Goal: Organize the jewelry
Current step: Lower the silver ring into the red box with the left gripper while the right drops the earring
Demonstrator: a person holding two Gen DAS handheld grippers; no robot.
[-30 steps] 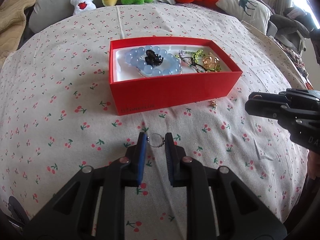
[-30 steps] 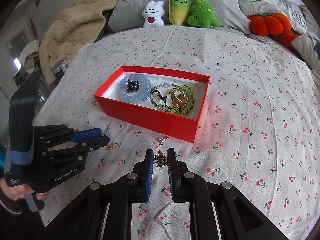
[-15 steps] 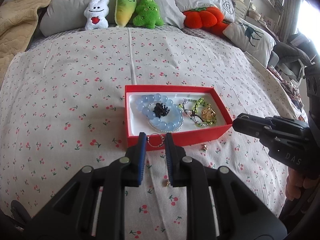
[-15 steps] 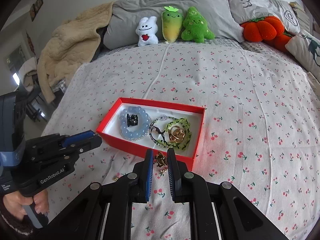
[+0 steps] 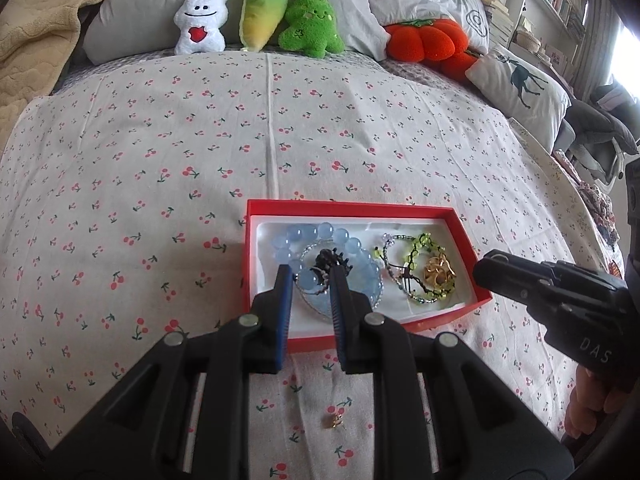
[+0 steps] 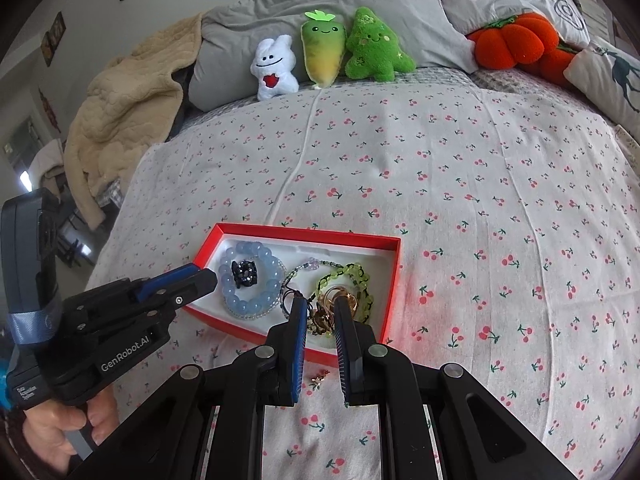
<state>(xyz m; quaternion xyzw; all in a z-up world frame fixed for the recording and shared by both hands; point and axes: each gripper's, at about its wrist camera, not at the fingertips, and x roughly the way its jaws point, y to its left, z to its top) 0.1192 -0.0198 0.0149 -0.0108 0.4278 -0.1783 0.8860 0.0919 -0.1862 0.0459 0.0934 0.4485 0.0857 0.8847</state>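
Observation:
A red box with a white lining lies on the cherry-print bedspread. It holds a blue bead bracelet, a black charm, a green bead bracelet and gold pieces. My left gripper hovers over the box's left half, shut on a thin silver ring. My right gripper hovers over the box's right half, shut on a small bronze ornament.
A small gold stud lies on the bedspread in front of the box, and a small gold flower stud lies below my right gripper. Plush toys and pillows line the far edge. A beige blanket lies at left.
Both grippers have lifted their pieces off the bedspread and moved forward, from in front of the box to over its inside.

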